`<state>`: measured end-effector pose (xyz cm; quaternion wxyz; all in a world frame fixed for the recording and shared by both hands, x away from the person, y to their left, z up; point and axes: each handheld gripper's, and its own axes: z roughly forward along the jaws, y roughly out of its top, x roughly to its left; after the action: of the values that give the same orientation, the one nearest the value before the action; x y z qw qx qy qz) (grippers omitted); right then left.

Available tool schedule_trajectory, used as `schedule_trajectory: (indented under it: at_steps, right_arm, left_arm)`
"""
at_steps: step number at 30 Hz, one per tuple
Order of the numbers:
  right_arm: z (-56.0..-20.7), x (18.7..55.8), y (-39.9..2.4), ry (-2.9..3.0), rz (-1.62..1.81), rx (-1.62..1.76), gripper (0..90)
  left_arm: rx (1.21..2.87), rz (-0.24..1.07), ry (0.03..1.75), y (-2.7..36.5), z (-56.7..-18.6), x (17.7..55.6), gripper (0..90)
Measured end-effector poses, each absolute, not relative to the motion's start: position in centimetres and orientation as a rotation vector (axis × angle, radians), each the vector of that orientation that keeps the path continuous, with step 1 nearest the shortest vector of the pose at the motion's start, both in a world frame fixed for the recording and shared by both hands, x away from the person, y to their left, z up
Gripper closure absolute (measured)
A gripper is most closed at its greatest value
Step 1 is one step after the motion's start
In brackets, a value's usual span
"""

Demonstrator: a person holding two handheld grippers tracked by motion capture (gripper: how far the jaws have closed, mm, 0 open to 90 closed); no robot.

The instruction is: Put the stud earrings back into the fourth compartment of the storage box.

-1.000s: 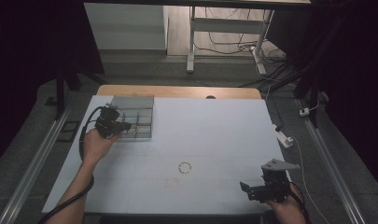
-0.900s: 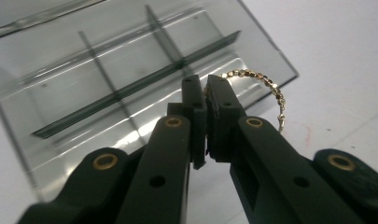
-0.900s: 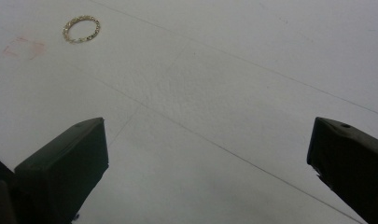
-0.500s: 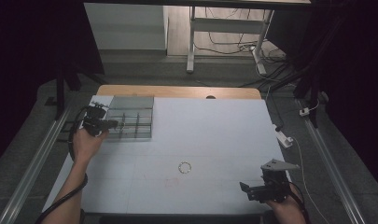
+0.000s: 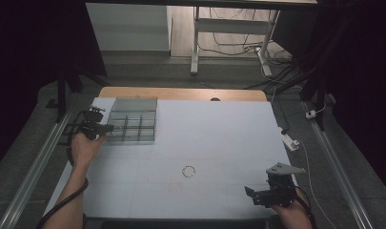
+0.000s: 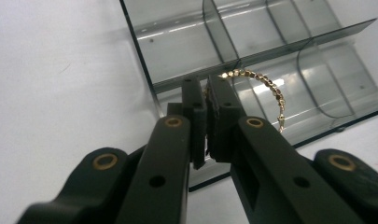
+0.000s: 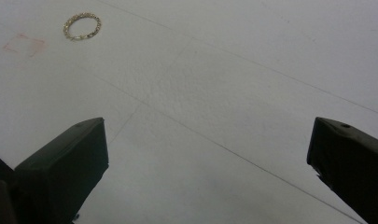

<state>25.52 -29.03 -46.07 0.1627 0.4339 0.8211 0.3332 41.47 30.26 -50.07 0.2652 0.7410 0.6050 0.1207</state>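
White tabletop (image 5: pixel 219 133). Left fingers (image 6: pixel 206 100), clamped on a gold bracelet (image 6: pixel 263 86), hang over the tray (image 6: pixel 289 42); its loop dangles just beyond them. Right fingers (image 7: pixel 207 154) gape empty, a second bracelet (image 7: pixel 82 25) well ahead.

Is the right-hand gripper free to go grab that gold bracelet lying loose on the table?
Probably yes: the right gripper has its jaws wide open, and only bare table lies between it and the bracelet.
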Motion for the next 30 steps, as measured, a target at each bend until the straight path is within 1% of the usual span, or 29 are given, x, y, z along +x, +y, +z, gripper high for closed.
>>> schedule_trajectory:
  at_steps: [8, 10, 17, 20, 21, 27, 29, 30]
  right_arm:
    - [-46.1, 25.5, -29.0, 2.346, 0.952, 1.233, 0.0]
    - [-46.1, 25.5, -29.0, 2.347, 0.952, 1.233, 0.0]
    - [-46.1, 25.5, -29.0, 2.347, 0.951, 1.233, 0.0]
    - [-46.1, 25.5, -29.0, 2.349, 0.948, 1.231, 0.0]
    - [-46.1, 25.5, -29.0, 2.349, 0.948, 1.231, 0.0]
    - [-46.1, 25.5, -29.0, 2.350, 0.949, 1.227, 0.0]
    - [-46.0, 25.5, -29.0, 2.350, 0.949, 1.227, 0.0]
    - [-46.0, 25.5, -29.0, 2.350, 0.950, 1.227, 0.0]
  left_arm:
    - [2.037, 0.329, 1.618, 30.0, -50.4, 41.5, 84.6]
    - [2.030, 0.329, 1.605, 30.0, -50.3, 41.5, 82.1]
    - [1.993, 0.329, 1.543, 29.9, -49.8, 41.1, 66.3]
    - [1.991, 0.336, 1.503, 29.9, -49.7, 41.0, 60.2]
    - [1.973, 0.344, 1.459, 29.8, -49.5, 40.8, 58.4]
    - [1.925, 0.266, 1.374, 28.8, -48.8, 40.6, 43.2]
    - [1.921, 0.219, 1.337, 28.1, -48.5, 40.7, 34.2]
    - [1.921, 0.198, 1.316, 27.7, -48.5, 40.7, 31.4]
